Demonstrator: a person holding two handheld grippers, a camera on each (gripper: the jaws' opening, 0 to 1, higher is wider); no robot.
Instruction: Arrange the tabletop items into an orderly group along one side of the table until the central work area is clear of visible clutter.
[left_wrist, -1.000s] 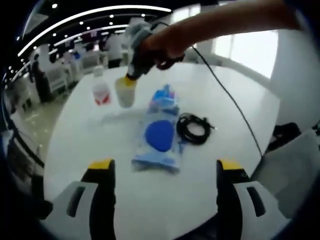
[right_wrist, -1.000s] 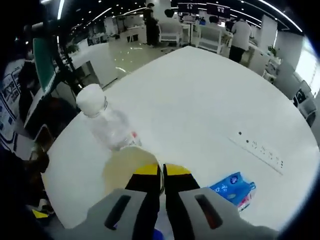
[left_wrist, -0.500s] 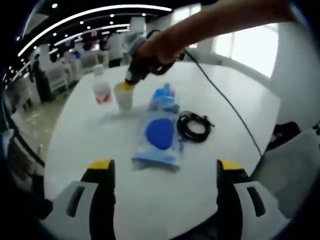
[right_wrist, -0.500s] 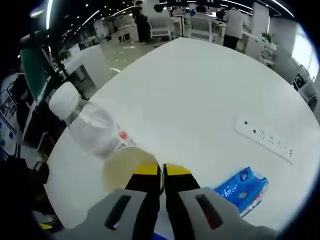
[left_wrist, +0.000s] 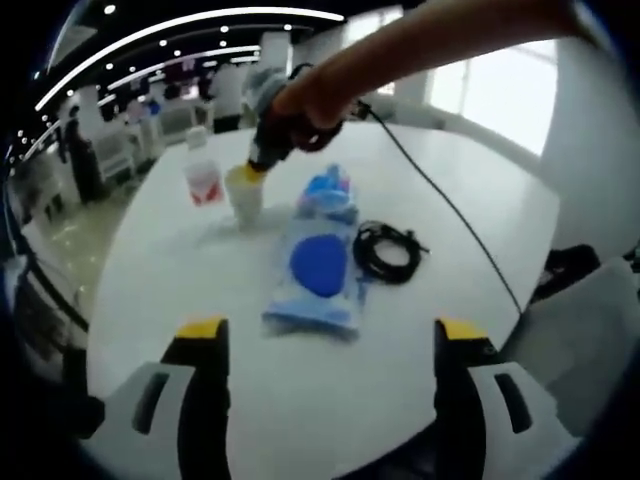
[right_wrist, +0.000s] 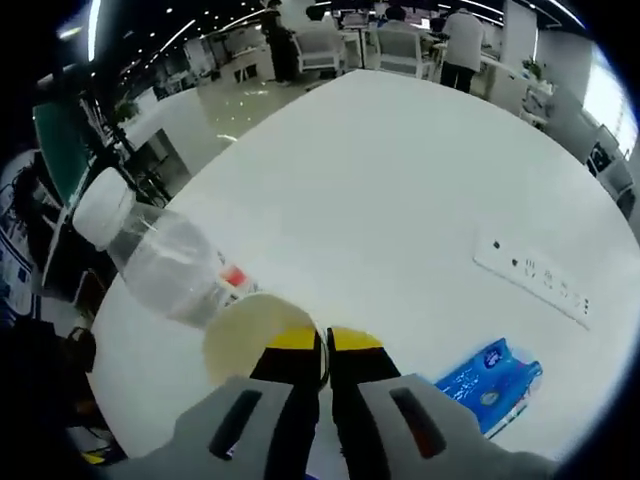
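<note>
1. In the right gripper view, the right gripper rises from the bottom centre, its jaws pinched on the rim of a pale paper cup, probably so the cup can be carried upright.
2. A clear water bottle sits at centre left, just beside the cup; contact between them cannot be told.
3. In the left gripper view, the left gripper waits at the bottom with its jaws spread wide and holding nothing.
4. Mid-frame on the white table lie a blue wipes pack and a coiled black cable, still central clutter.
5. A blue tissue pack lies lower right in the right gripper view.
</note>
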